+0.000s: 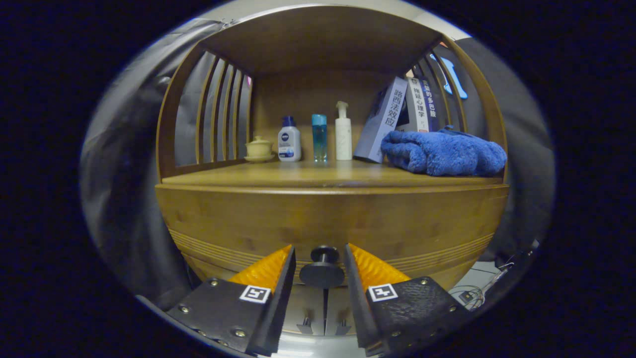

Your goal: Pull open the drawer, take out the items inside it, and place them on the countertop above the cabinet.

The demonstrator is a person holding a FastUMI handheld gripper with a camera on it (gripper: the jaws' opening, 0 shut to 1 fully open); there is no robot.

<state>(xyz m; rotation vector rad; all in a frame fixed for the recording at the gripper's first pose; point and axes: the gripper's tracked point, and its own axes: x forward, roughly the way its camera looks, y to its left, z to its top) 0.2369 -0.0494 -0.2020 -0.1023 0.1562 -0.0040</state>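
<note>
A black round drawer knob (322, 271) sits between the gripper (320, 258)'s parted orange fingers (266, 271), untouched, on the wooden cabinet's closed drawer (328, 223). On the countertop (318, 174) above: a Nivea bottle (288, 139), Chinese-titled books (392, 122), a blue towel (444, 155).

Drawer knob (322, 268) between gripper (320, 263) fingers, gaps both sides. On tabletop (308, 175) above, far row left to right: lidded cup (259, 148), three bottles (319, 136), leaning books (397, 119). Folded towel (443, 155) right, nearer than books.
</note>
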